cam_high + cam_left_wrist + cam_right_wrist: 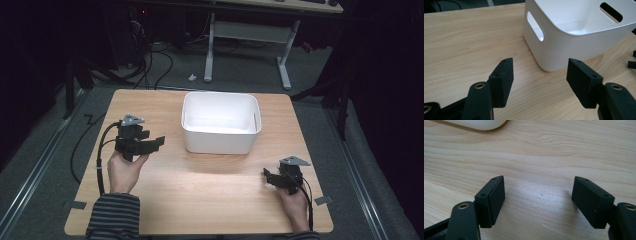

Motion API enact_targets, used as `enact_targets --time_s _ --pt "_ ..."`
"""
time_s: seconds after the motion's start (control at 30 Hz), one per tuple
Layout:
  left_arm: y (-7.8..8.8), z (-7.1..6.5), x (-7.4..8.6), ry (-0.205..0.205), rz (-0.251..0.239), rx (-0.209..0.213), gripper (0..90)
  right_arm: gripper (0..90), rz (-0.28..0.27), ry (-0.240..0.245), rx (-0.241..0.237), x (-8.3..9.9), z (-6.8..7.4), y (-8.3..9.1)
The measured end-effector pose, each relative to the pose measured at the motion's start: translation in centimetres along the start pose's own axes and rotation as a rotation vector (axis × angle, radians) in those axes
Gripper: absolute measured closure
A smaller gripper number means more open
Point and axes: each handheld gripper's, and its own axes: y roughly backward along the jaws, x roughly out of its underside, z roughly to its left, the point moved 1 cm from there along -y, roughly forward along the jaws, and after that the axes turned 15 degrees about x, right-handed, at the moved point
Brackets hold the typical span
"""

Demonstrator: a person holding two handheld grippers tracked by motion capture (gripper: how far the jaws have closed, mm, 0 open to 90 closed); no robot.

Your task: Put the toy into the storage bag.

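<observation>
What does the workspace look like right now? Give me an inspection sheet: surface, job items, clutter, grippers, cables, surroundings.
Surface: light wooden table, bare around the tub.
Job's things: white plastic tub with handle slots, upright at the table's far middle; nothing seen inside.
Clutter: nothing seen on the table.
Grippers: left gripper open, nothing between its jaws, pointing toward the tub; right gripper open, nothing between its jaws, low over the near right of the table.
Cables: a black cable trails from the left gripper; more lie on the floor beyond the table.
Surroundings: dark room, grey floor, white desk frame behind.
</observation>
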Motion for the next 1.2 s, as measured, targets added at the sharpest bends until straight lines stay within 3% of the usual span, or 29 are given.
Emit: enact_targets --time_s 0.63,1.2 --pt "0.3 0.9 3.1 0.039 0.004 -0.012 38.4 27.1 -0.001 0.0 0.0 0.0 0.0 0.0" --pt "-1.7 1.5 6.2 0.081 0.041 0.007 38.9 26.8 0.0 0.0 0.001 0.0 0.0 0.0"
